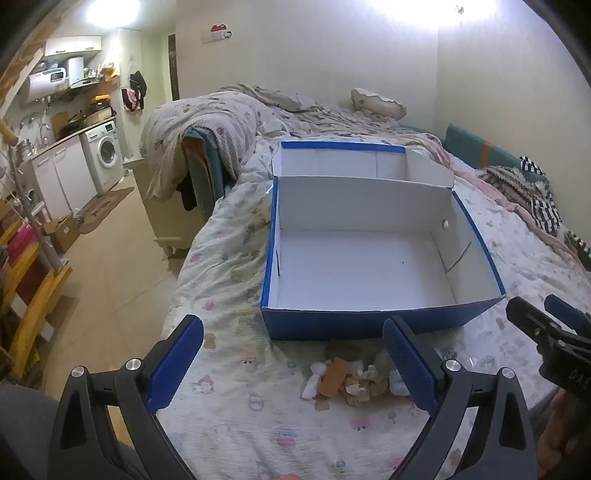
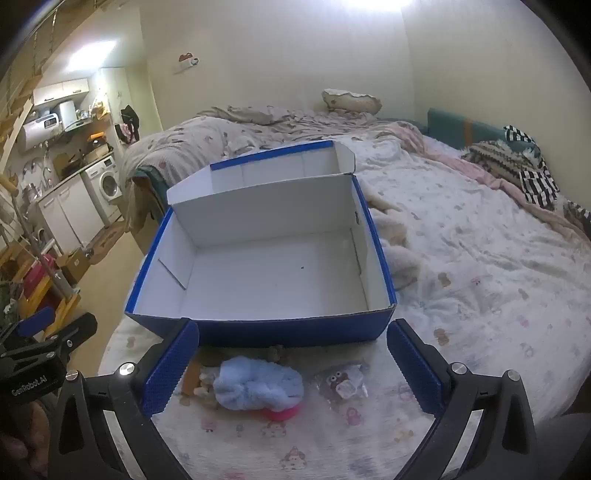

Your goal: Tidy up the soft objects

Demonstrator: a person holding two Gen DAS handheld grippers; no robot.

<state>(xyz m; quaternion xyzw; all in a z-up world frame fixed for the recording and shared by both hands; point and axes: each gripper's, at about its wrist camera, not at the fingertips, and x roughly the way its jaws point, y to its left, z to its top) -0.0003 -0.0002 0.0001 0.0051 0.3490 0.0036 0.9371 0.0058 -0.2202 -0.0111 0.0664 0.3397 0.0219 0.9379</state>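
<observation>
With both the left gripper [image 1: 291, 363] and right gripper [image 2: 293, 365] gaping wide and empty, the fluffy pale-blue cloth bundle [image 2: 258, 387] (just before the empty blue cardboard box [image 2: 376, 243]) probably wants a deep, centred pinch.

Indoor light, warm yellowish cast on both wrist views. Ceiling lights [image 1: 406, 7] blew out to pure white at the top edge of each frame, with a second glare patch over the kitchen corner [image 1: 107, 11]. The white inside of the box [image 2: 266, 273] was evenly lit; its blue front wall fell into shade and threw a soft shadow on the bed cover [image 1: 258, 417] below it. Strong fisheye bending: walls and floor curved toward the rim, black vignette in all corners. Centre was fairly sharp; far kitchen clutter was soft and noisy. The small items near the bottom looked slightly blurred. Gripper fingers [image 2: 168, 369] were sharp, with bright specks on their screws.
</observation>
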